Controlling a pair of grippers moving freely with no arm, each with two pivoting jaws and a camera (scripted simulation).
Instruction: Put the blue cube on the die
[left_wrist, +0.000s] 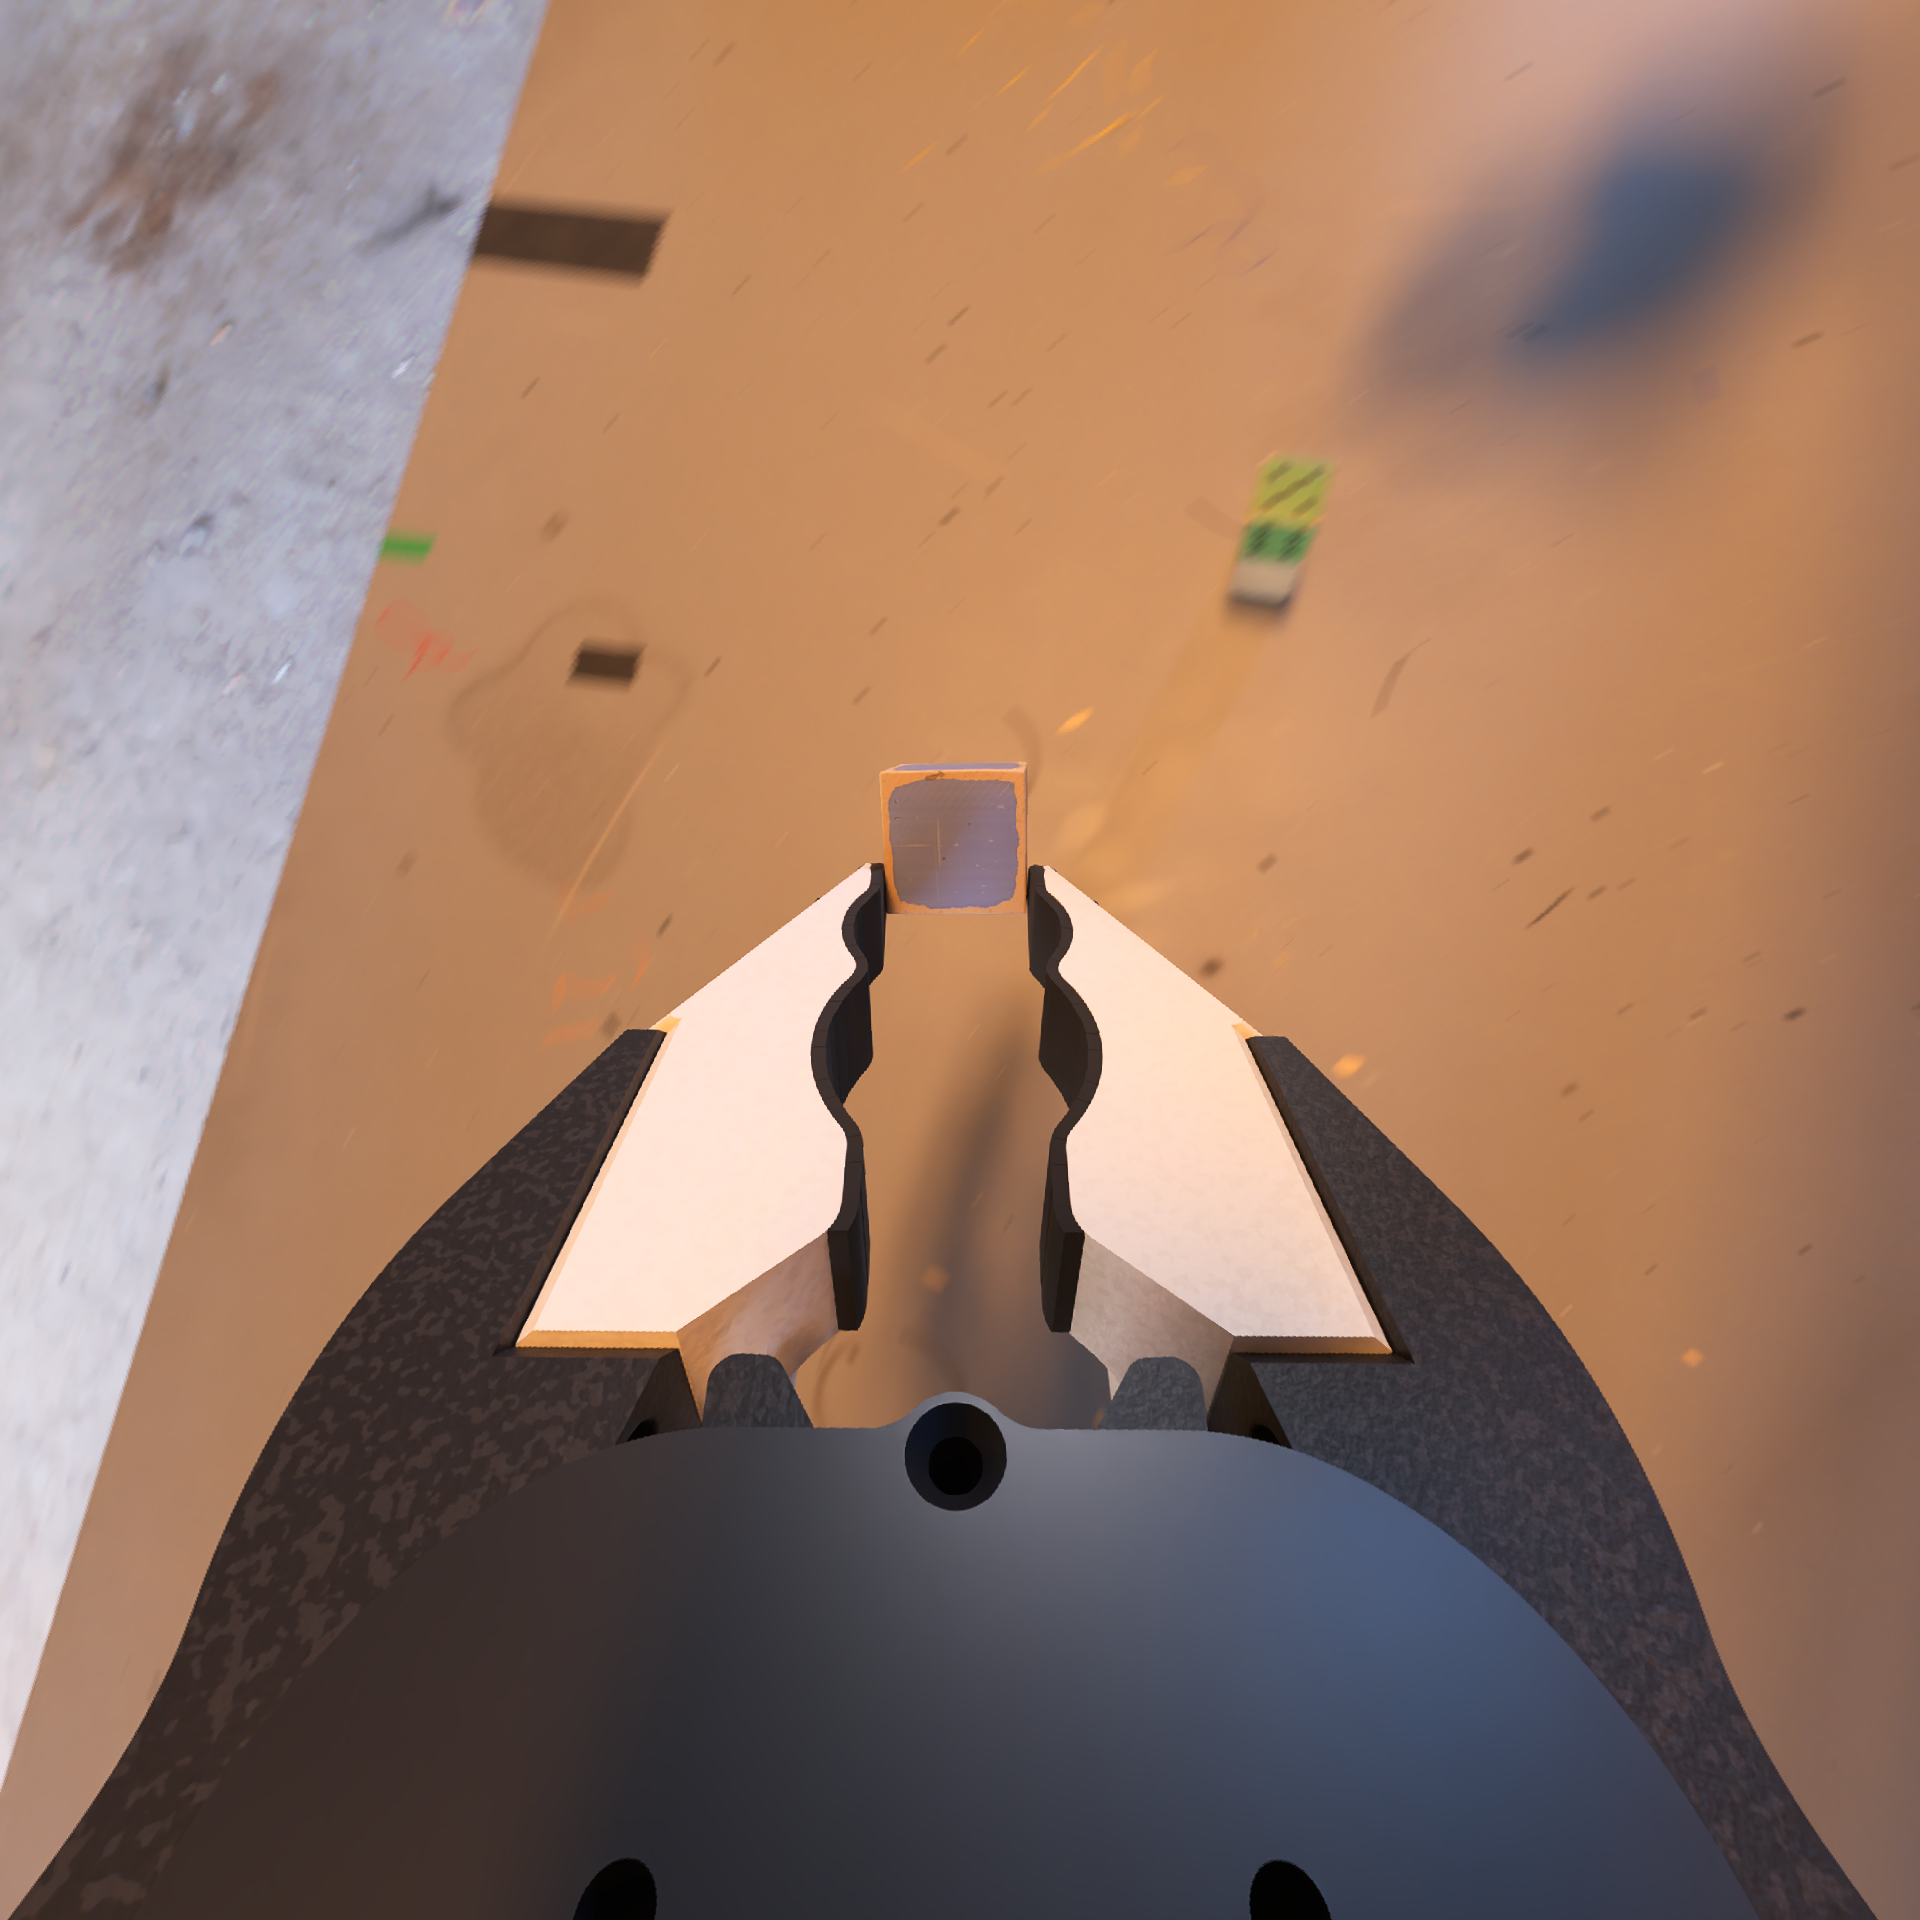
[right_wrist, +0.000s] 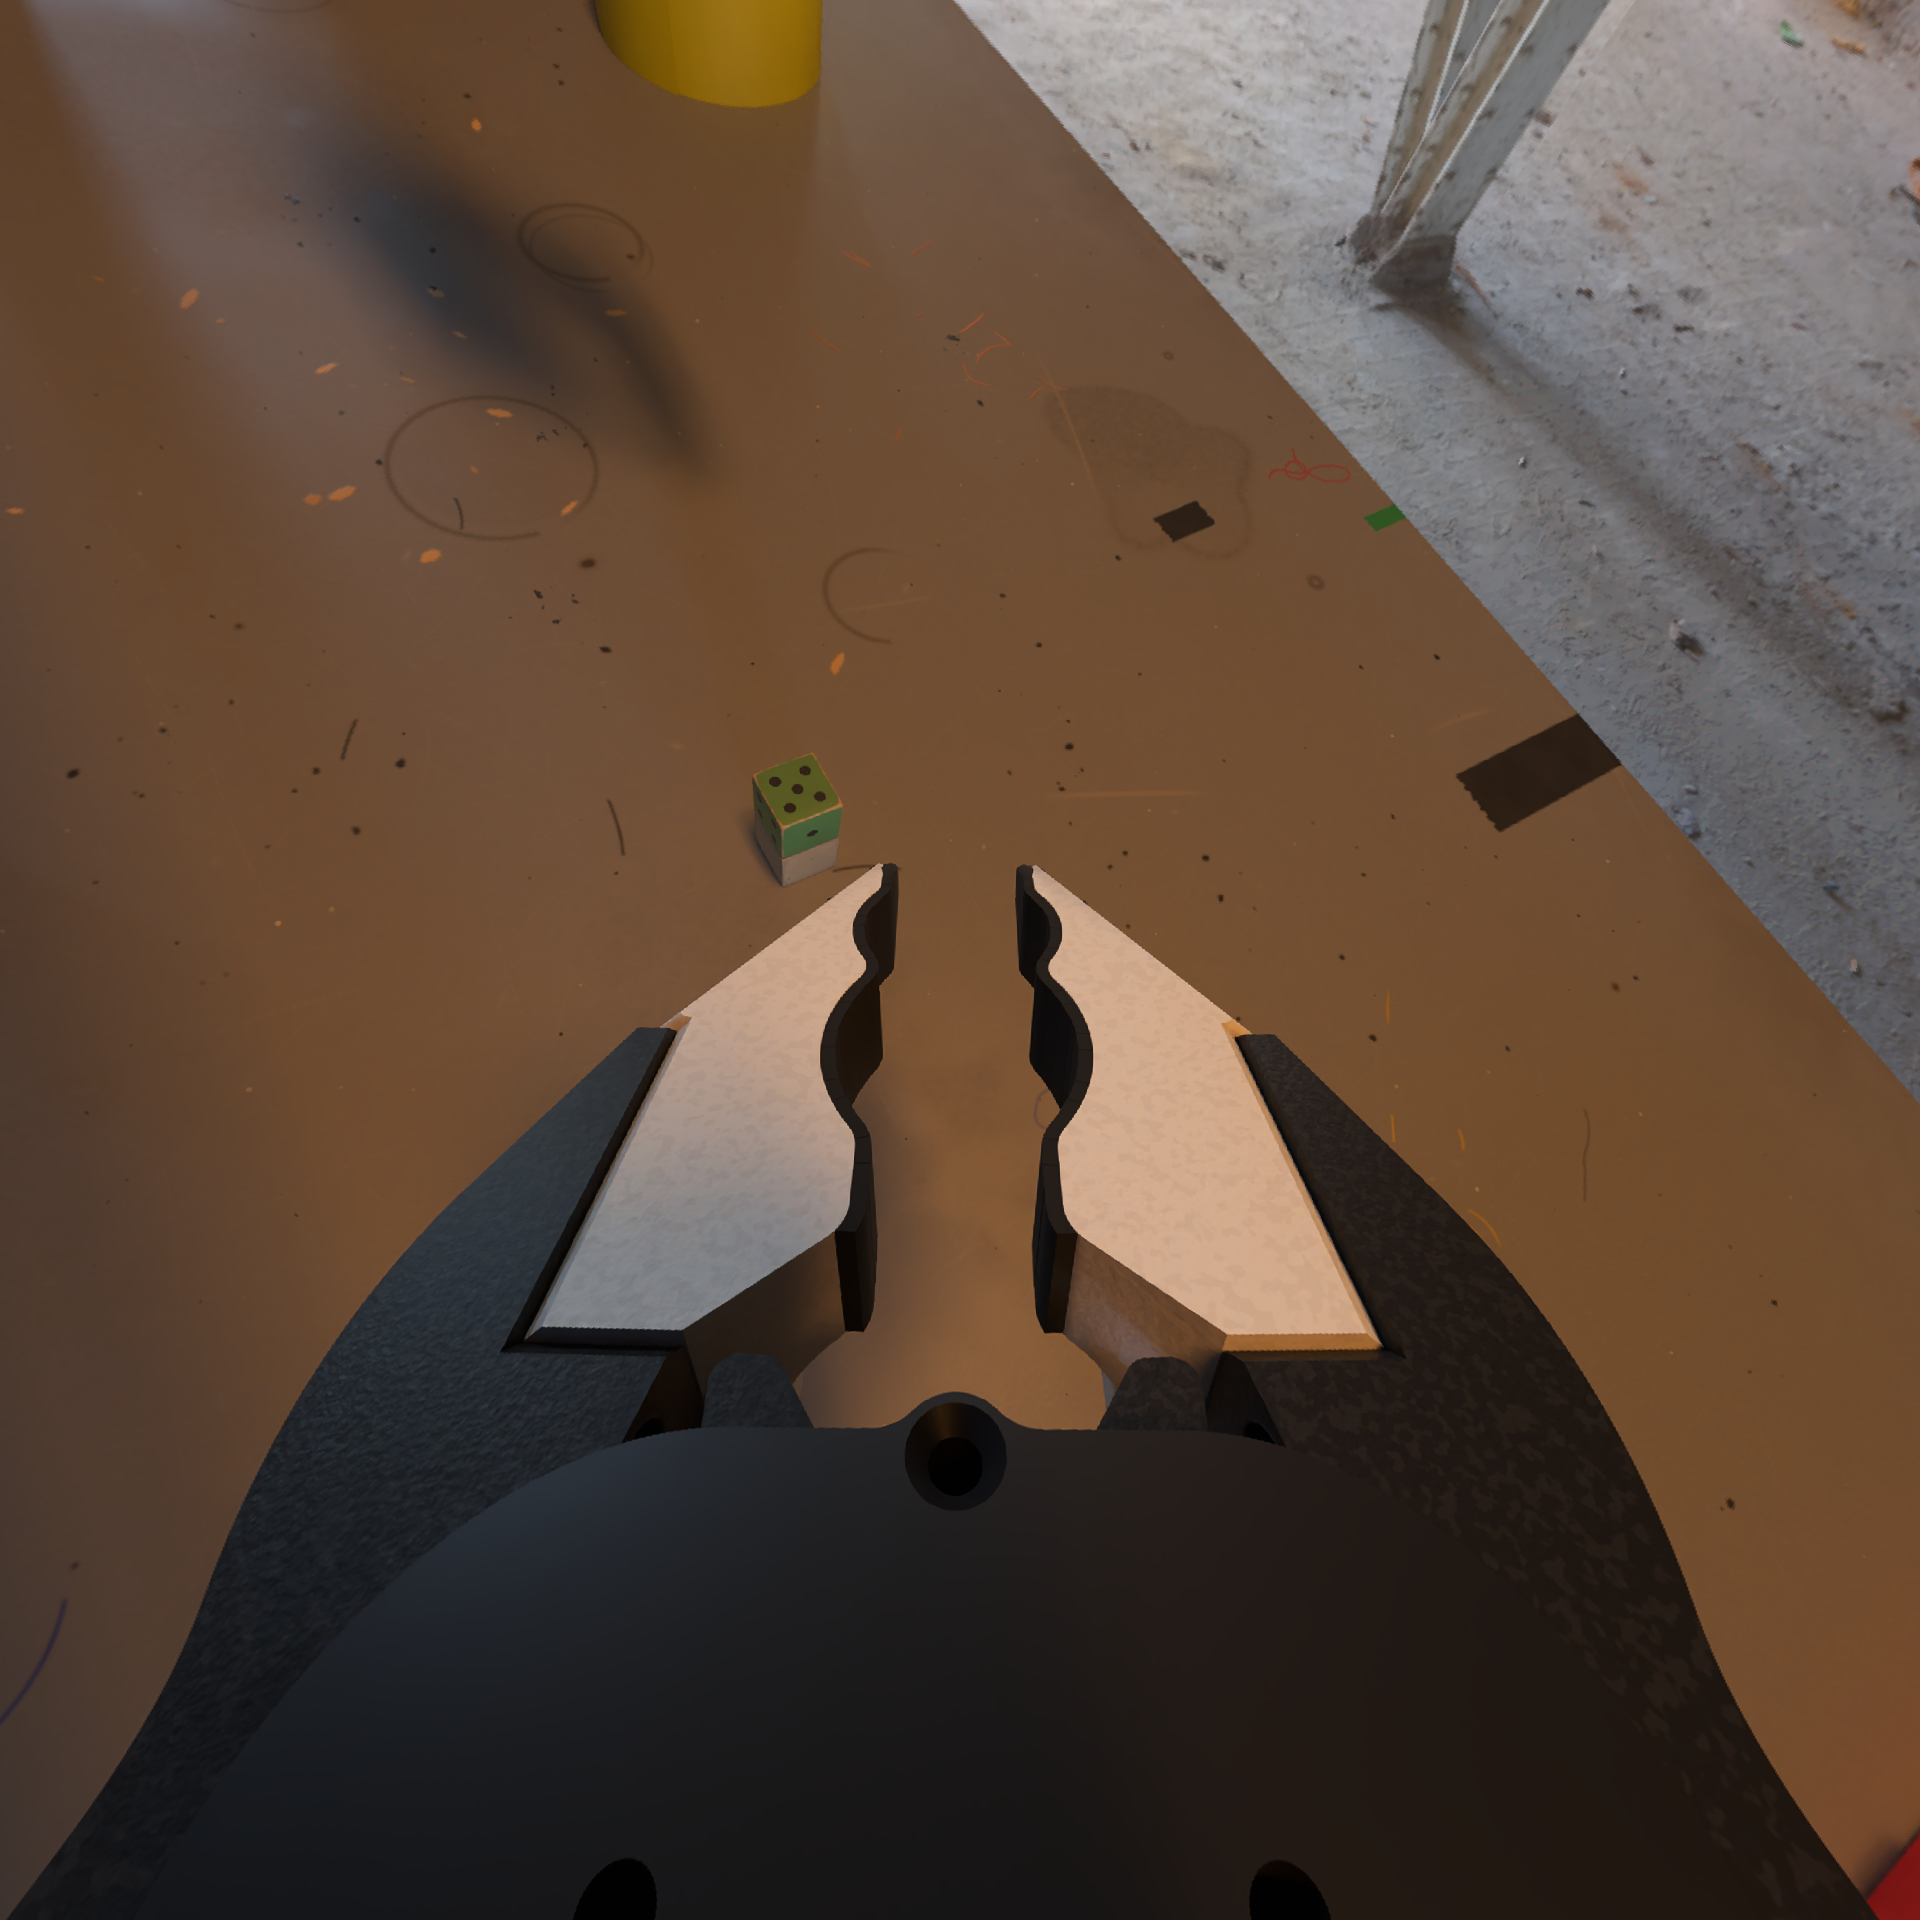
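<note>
Gripping blue cube (left_wrist: 952, 840) | orange-edged, scuffed faces | left gripper (left_wrist: 954, 883) tips

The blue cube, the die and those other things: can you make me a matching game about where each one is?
Things:
1. blue cube
2. die
3. yellow cylinder
4. right gripper

Places or states:
A. far end of the table
B. open, holding nothing
C. pinched between the left gripper's fingertips
D. sitting on the table, green face up

Pairs: 1-C, 2-D, 3-A, 4-B
</note>
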